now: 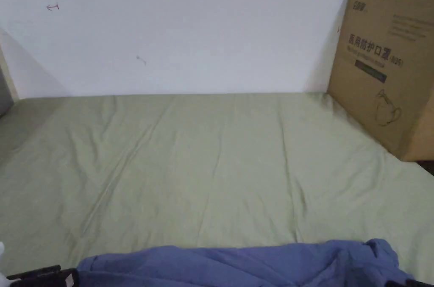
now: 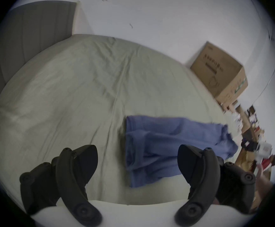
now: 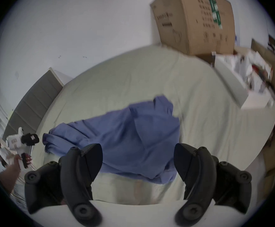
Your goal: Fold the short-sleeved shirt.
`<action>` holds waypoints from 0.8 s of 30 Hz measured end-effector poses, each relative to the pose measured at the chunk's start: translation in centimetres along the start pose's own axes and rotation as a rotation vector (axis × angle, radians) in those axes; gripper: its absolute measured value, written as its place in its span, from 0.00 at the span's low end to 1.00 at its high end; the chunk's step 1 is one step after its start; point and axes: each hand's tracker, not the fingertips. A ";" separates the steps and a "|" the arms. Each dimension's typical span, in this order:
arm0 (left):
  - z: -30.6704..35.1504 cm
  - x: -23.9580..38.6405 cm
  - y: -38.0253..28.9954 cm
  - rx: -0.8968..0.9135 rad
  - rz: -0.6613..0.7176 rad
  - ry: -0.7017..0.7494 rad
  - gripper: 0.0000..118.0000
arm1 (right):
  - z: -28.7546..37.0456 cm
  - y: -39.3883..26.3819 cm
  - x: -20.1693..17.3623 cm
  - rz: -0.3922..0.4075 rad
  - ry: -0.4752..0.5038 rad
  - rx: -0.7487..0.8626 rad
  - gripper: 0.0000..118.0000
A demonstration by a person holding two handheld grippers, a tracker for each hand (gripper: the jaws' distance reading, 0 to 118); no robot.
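Both the left gripper (image 2: 137,155) and right gripper (image 3: 138,153) hang with jaws spread wide and empty just short of the crumpled blue shirt (image 3: 125,137) at 6 o'clock on the green bedsheet (image 1: 212,165), a cardboard box (image 1: 385,67) beyond at 2 o'clock.

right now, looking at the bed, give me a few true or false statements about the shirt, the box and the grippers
1. The blue shirt lies crumpled on the green sheet. True.
2. The left hand-held gripper is shut on the shirt. False: its jaws stand apart, gripping nothing.
3. A cardboard box stands against the wall. True.
4. The shirt lies neatly folded. False: it is bunched up.
5. The right hand-held gripper is open. True.
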 end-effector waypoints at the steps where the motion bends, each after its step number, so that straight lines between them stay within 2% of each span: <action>1: 1.5 0.6 0.5 0.042 0.012 -0.018 0.88 | 1.1 0.9 -0.9 0.026 0.000 0.045 0.79; 4: 6.0 4.1 1.6 0.233 0.016 -0.101 0.88 | 4.7 2.9 -3.6 0.056 0.040 0.257 0.79; 6: 8.9 7.5 0.9 0.428 -0.042 -0.063 0.89 | 7.1 3.2 -5.6 0.048 0.072 0.466 0.79; 8: 11.2 11.3 -1.4 0.656 -0.091 0.034 0.88 | 9.1 1.3 -8.2 0.052 0.019 0.776 0.79; 10: 12.3 13.9 -4.0 0.834 -0.135 0.136 0.87 | 8.6 -0.6 -10.2 0.115 -0.086 0.957 0.79; 11: 12.0 14.5 -5.5 0.891 -0.154 0.170 0.84 | 8.1 -1.5 -11.3 0.117 -0.165 0.960 0.79; 12: 12.0 15.1 -6.3 0.916 -0.182 0.190 0.79 | 7.8 -1.8 -12.4 0.109 -0.236 0.897 0.78; 13: 11.8 15.9 -7.2 0.919 -0.220 0.211 0.65 | 7.3 -2.2 -12.7 0.106 -0.212 0.839 0.75; 14: 11.6 16.6 -8.0 0.915 -0.263 0.250 0.27 | 7.0 -2.8 -12.6 0.118 -0.119 0.818 0.53; 15: 11.2 17.3 -8.3 0.895 -0.295 0.310 0.00 | 6.8 -3.2 -12.6 0.127 -0.104 0.806 0.17; 16: 11.3 17.7 -8.8 0.903 -0.321 0.369 0.00 | 6.4 -2.9 -12.9 0.150 -0.150 0.784 0.00; 17: 11.4 17.5 -8.9 0.866 -0.317 0.274 0.00 | 6.6 -2.9 -12.9 0.155 -0.170 0.794 0.00; 18: 11.5 17.5 -8.8 0.833 -0.309 0.212 0.00 | 6.9 -2.8 -12.6 0.137 -0.135 0.778 0.00; 19: 11.4 17.8 -8.7 0.824 -0.299 0.237 0.00 | 7.4 -2.7 -12.3 0.121 -0.089 0.765 0.00; 21: 11.9 17.9 -7.9 0.821 -0.318 0.271 0.00 | 7.6 -2.2 -12.1 0.116 -0.098 0.764 0.00; 24: 12.9 15.2 -3.6 0.707 -0.239 0.137 0.00 | 8.5 -1.7 -11.6 0.111 -0.086 0.743 0.00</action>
